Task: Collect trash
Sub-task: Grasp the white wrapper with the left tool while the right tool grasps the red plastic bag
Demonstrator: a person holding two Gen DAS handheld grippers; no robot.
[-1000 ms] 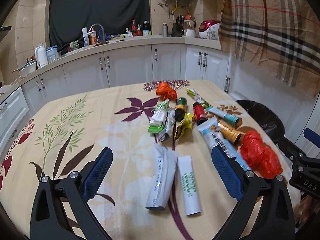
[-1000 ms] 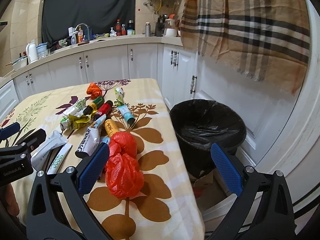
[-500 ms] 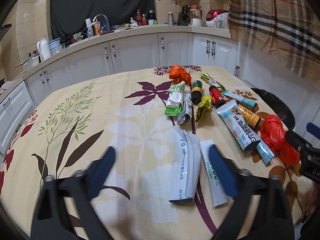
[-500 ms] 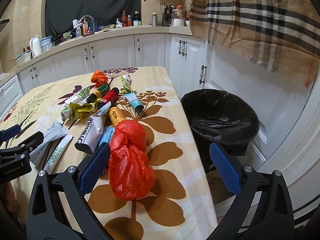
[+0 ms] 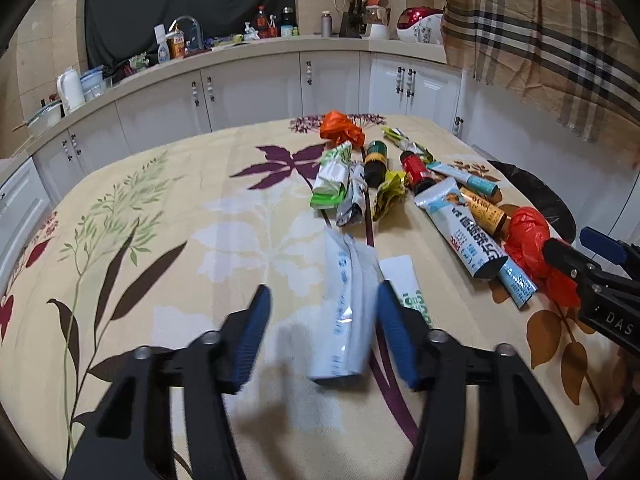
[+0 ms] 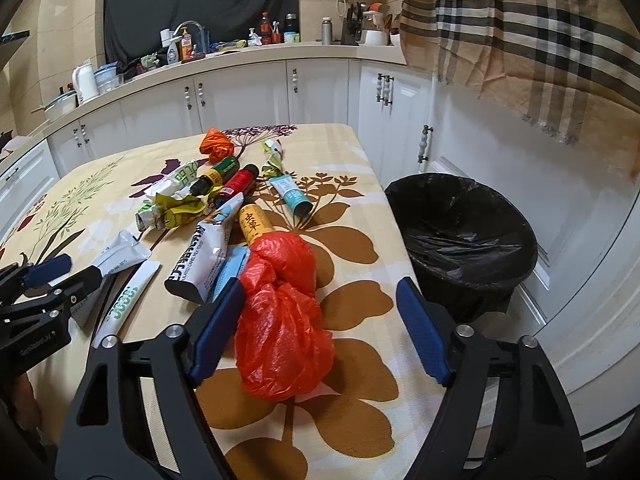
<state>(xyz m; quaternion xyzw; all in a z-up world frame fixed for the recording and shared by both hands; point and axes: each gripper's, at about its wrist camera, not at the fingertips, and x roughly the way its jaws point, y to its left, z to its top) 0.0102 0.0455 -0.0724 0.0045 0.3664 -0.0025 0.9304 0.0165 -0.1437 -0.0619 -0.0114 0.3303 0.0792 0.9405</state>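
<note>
Trash lies on a floral tablecloth (image 5: 168, 240). My left gripper (image 5: 322, 332) is open, its jaws narrowed around a white plastic pouch (image 5: 346, 304) that lies between them, nearer the right finger. A white tube with green print (image 5: 408, 292) lies just right of it. My right gripper (image 6: 320, 332) is open around a red plastic bag (image 6: 282, 320) near the table's right edge; the left finger is close to the bag. A black-lined trash bin (image 6: 460, 232) stands on the floor right of the table.
Further back lie a large white tube (image 6: 208, 252), a yellow bottle (image 6: 254, 220), red and green bottles (image 6: 236, 182), a teal tube (image 6: 292, 196), crumpled wrappers (image 6: 176, 208) and an orange bag (image 6: 216, 144). Kitchen cabinets (image 5: 248, 92) stand behind. A plaid cloth (image 6: 520, 32) hangs at right.
Both grippers' jaws have narrowed from wide open. The left gripper has moved forward and right until the white pouch lies between its fingers. The right gripper has come closer to the red bag.
</note>
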